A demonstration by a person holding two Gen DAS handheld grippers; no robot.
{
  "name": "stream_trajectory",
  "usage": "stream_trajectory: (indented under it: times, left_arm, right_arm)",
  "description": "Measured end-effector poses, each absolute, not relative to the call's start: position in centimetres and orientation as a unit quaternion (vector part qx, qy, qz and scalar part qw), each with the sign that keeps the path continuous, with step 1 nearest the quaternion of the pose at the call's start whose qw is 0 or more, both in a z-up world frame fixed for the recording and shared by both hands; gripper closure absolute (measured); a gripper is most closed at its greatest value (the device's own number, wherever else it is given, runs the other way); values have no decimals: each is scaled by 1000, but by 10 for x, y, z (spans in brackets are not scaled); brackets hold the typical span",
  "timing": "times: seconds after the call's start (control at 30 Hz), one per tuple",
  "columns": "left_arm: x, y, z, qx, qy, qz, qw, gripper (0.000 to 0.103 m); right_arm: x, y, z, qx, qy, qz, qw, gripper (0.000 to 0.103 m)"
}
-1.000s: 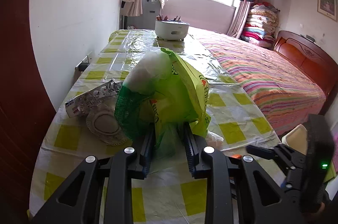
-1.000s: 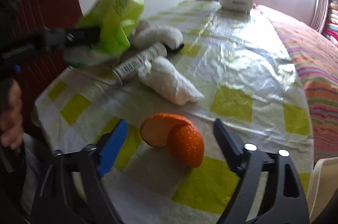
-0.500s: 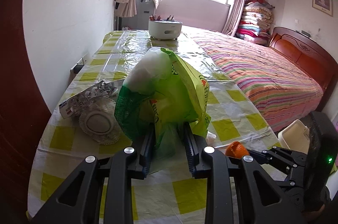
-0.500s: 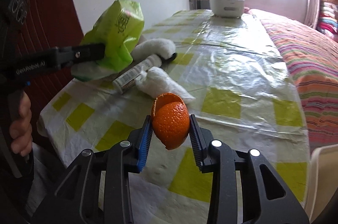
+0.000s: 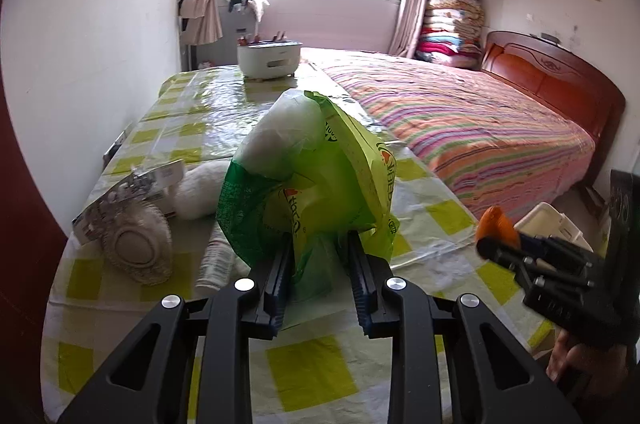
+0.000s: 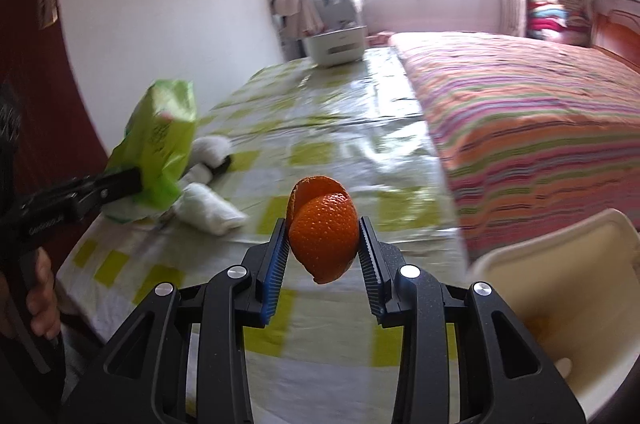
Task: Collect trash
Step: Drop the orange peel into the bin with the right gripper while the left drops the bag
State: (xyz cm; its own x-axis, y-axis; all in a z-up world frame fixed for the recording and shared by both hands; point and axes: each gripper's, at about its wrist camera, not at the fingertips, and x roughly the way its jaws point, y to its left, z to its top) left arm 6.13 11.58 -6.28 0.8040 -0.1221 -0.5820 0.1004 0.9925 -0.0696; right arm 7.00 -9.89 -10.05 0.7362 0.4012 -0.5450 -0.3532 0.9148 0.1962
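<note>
Orange peel (image 6: 323, 232) sat pinched in the right gripper (image 6: 323, 252), raised over the table (image 6: 340, 144); left gripper (image 5: 318, 276) was clamped tight on the green bag (image 5: 308, 180) above it.

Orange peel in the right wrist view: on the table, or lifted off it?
Lifted. The orange peel is pinched between the right gripper pads, hanging clear above the checked tablecloth.
</note>
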Motion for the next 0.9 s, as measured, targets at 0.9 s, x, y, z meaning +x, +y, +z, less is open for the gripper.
stream_trajectory:
  times: [0.9]
  left_arm:
    - [41,9,-51,35,294,-171,940,76]
  right_arm:
    - [35,-244,-97,164,239,-11,957,68]
